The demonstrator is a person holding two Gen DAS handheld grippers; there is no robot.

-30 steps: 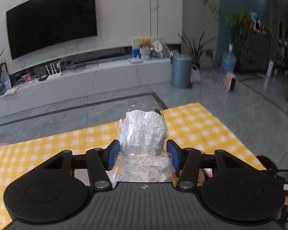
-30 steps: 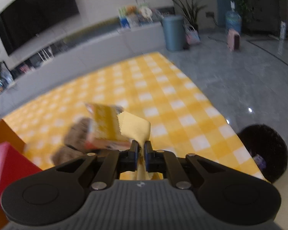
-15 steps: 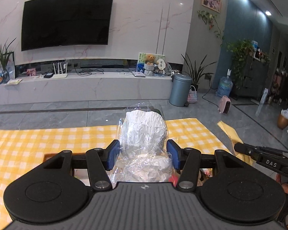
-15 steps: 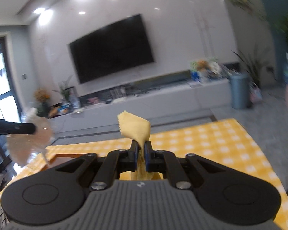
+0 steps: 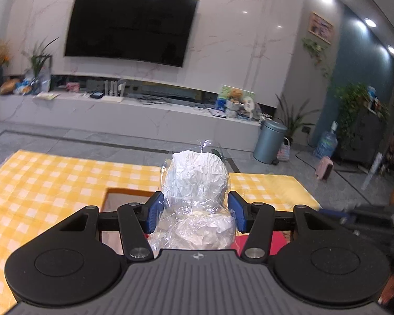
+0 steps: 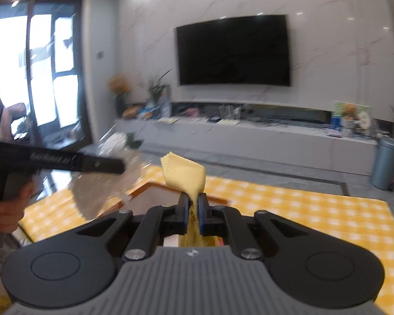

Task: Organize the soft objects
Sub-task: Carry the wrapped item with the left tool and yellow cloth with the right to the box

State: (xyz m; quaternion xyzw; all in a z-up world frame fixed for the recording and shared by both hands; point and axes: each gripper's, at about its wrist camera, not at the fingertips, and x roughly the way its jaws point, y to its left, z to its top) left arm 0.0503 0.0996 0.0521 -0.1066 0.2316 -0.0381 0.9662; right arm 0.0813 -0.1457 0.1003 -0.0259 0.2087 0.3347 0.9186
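My left gripper (image 5: pixel 195 211) is shut on a clear plastic bag of crumpled white paper (image 5: pixel 195 183), which sticks up between the blue pads. It hangs over an open orange-rimmed box (image 5: pixel 118 193) on the yellow checked cloth (image 5: pixel 52 178). My right gripper (image 6: pixel 193 211) is shut on a yellow cloth (image 6: pixel 185 174) that stands up above the jaws. The box rim (image 6: pixel 144 187) lies just ahead of it. The left gripper and its bag (image 6: pixel 105 183) show blurred at the left of the right wrist view.
A red item (image 5: pixel 278 239) lies in the box under the left gripper. The right gripper's arm (image 5: pixel 367 218) reaches in from the right. Beyond the cloth's far edge are grey floor, a TV bench (image 5: pixel 118 110) and a bin (image 5: pixel 270 141).
Both grippers have lifted and swung left over the box, still holding the bag and the yellow cloth. The snack packets seen a second ago are out of view.
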